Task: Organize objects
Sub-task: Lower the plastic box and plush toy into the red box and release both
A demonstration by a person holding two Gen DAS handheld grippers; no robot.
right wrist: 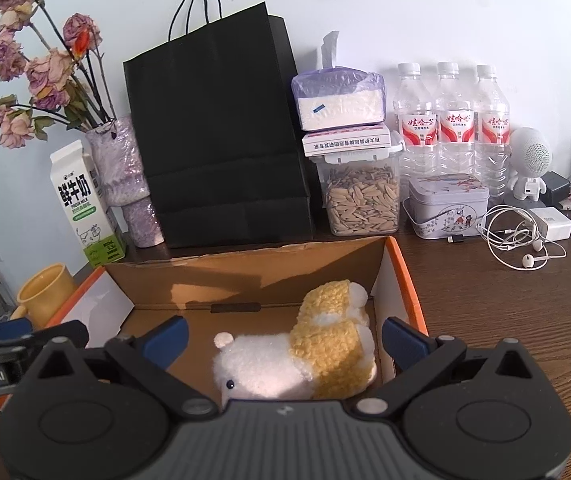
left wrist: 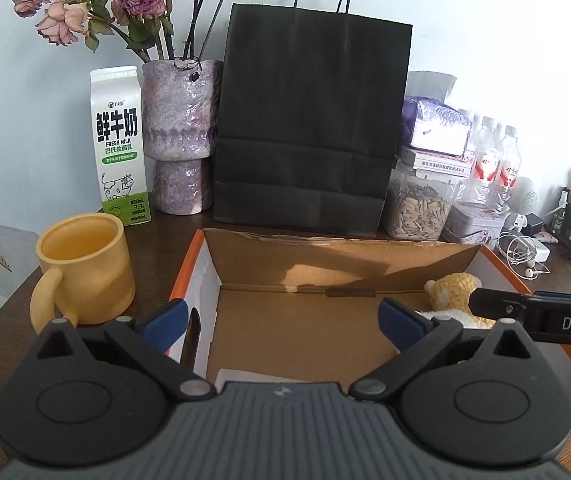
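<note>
1. Leftmost, ahead-left of the left gripper (left wrist: 281,316): yellow mug (left wrist: 85,268) and milk carton (left wrist: 119,148) stand upright outside the cardboard box (left wrist: 325,256), probably still to sort.
2. Left gripper: jaws wide apart, nothing between them, aimed into the bare half of the box.
3. Right gripper (right wrist: 285,340): jaws wide apart; plush sheep (right wrist: 305,352) lies between them on the box floor, unclamped, likely just deposited.

Plush toy (right wrist: 309,352) in box (right wrist: 409,280)
</note>
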